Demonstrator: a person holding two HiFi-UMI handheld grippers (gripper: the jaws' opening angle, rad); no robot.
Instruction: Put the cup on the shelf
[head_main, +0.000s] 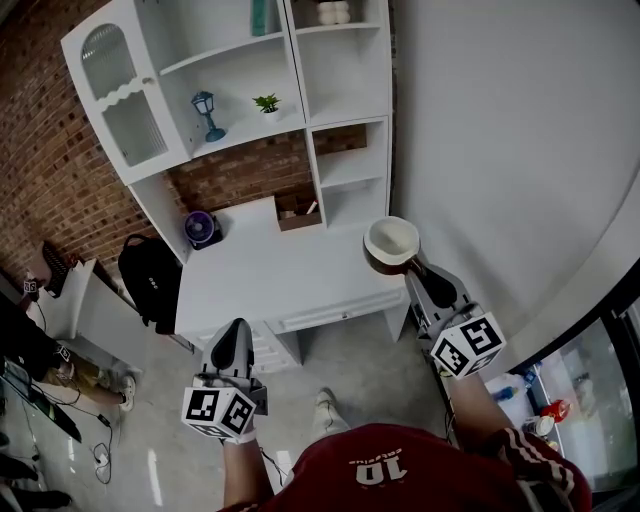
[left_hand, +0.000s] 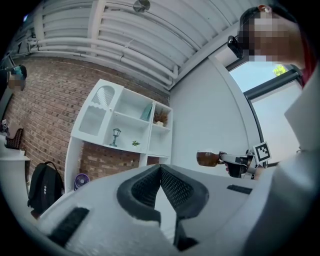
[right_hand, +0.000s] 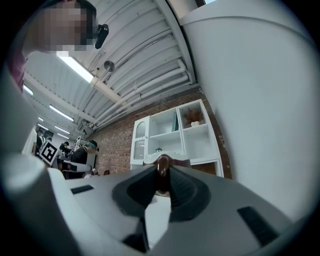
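A brown cup (head_main: 392, 243) with a white inside hangs over the right end of the white desk (head_main: 270, 275). My right gripper (head_main: 409, 266) is shut on its handle from the near side. In the right gripper view the dark brown handle (right_hand: 162, 172) is pinched between the two pads, and the cup's rim shows just beyond. The left gripper view shows the same cup (left_hand: 207, 159) in the air, held level. The white shelf unit (head_main: 335, 110) stands against the brick wall behind the desk. My left gripper (head_main: 235, 330) is shut and empty, low at the desk's front.
On the shelf stand a blue lantern (head_main: 207, 115) and a small plant (head_main: 267, 103). A brown box (head_main: 297, 213) and a purple fan (head_main: 202, 229) sit at the desk's back. A black backpack (head_main: 150, 280) leans at the left. A white wall (head_main: 500, 130) runs along the right.
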